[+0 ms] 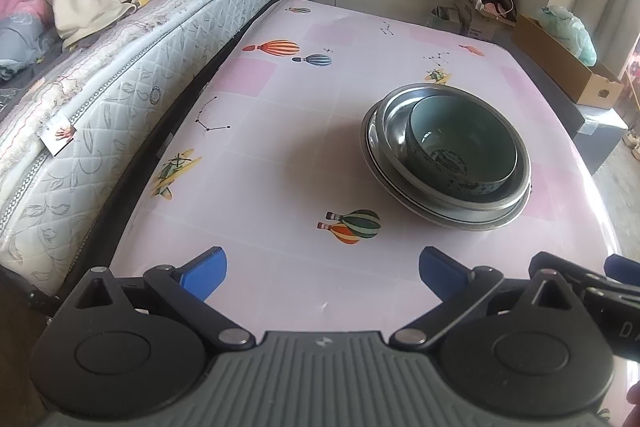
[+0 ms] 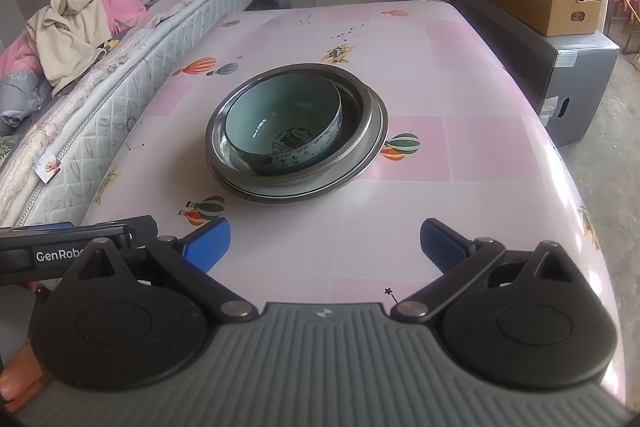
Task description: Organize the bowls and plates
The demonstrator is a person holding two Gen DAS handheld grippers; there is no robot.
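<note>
A pale green ceramic bowl (image 1: 460, 143) with a dark pattern sits inside a steel bowl (image 1: 394, 123), which rests on a steel plate (image 1: 370, 147), all stacked on the pink table (image 1: 280, 155). The stack also shows in the right wrist view: ceramic bowl (image 2: 280, 115), steel bowl (image 2: 356, 99), plate (image 2: 378, 131). My left gripper (image 1: 322, 273) is open and empty, near the table's front edge, left of the stack. My right gripper (image 2: 324, 241) is open and empty, in front of the stack, well short of it.
A bed (image 1: 120, 75) with heaped bedding runs along the table's left side. A cardboard box (image 2: 536, 3) sits on a grey cabinet (image 2: 568, 83) beyond the table's right edge. Boxes and bags (image 1: 484, 3) stand at the far wall.
</note>
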